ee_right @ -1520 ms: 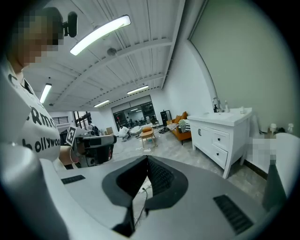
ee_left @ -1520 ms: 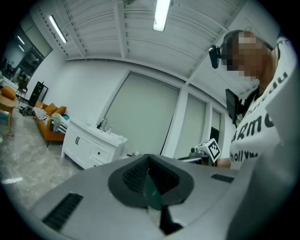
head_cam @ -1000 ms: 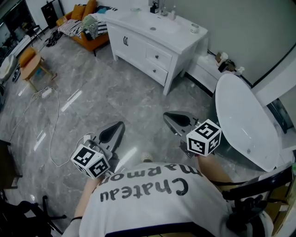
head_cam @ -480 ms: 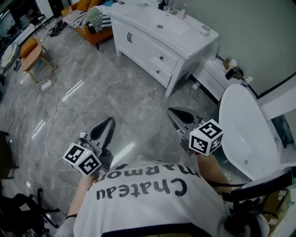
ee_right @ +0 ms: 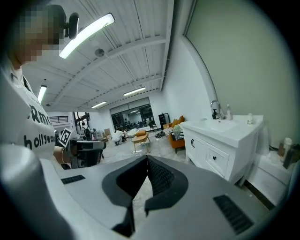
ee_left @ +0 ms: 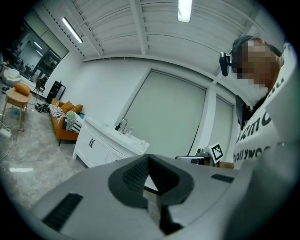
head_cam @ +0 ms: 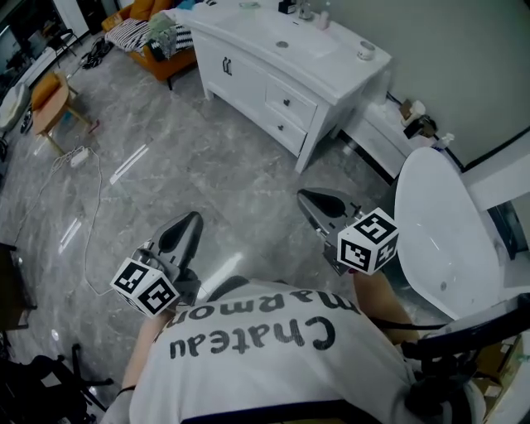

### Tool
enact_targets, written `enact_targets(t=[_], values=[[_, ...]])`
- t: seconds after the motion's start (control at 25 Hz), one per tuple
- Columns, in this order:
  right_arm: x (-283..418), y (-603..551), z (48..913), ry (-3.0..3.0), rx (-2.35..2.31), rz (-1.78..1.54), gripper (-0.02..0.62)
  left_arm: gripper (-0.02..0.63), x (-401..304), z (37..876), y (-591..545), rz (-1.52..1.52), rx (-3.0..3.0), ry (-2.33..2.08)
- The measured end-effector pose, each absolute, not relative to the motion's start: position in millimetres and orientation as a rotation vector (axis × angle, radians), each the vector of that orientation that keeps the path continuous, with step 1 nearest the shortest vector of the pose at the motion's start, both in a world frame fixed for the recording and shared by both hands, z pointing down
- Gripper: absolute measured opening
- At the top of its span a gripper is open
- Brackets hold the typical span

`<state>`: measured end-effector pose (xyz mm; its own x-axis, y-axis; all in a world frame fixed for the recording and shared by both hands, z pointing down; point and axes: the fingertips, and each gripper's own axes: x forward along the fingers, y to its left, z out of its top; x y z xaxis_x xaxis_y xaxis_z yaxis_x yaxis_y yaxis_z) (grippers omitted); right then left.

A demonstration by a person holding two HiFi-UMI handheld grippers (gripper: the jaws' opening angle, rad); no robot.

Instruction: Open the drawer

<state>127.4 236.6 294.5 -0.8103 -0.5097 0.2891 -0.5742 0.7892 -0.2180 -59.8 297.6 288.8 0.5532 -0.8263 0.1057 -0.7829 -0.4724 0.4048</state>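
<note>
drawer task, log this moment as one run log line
stage: pre-contact | left hand-held gripper: shut, empty | right hand-held gripper: shut, empty | vanity drawers: closed, untouched, well ahead of both

Room's bright & even, cool white light from ceiling strip lamps (ee_right: 86, 35) overhead, long pale glare streaks on the glossy grey floor (head_cam: 132, 163), shadows soft & faint. Both gripper views heavy fisheye: straight lines bow, corners drop to black in a round vignette, and the lamp (ee_left: 184, 9) at top of the left gripper view is blown out white. Head view crisp in the centre, slight stretch twd the edges, no smear.
</note>
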Motion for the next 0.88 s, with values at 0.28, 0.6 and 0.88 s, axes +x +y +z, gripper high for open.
enact_targets(t=[0.28, 0.6, 0.88], values=[[106, 220, 306, -2.749, 0.808, 0.461, 0.011, 0.008, -76, 288, 280, -0.209, 2.368, -1.307], [88, 187, 313, -2.706, 0.831, 0.443, 0.011, 0.008, -99, 282, 224, -0.235, 2.424, -1.289], [66, 132, 303, -2.697, 0.940, 0.433, 0.011, 0.008, -114, 279, 159, -0.199, 2.477, -1.180]])
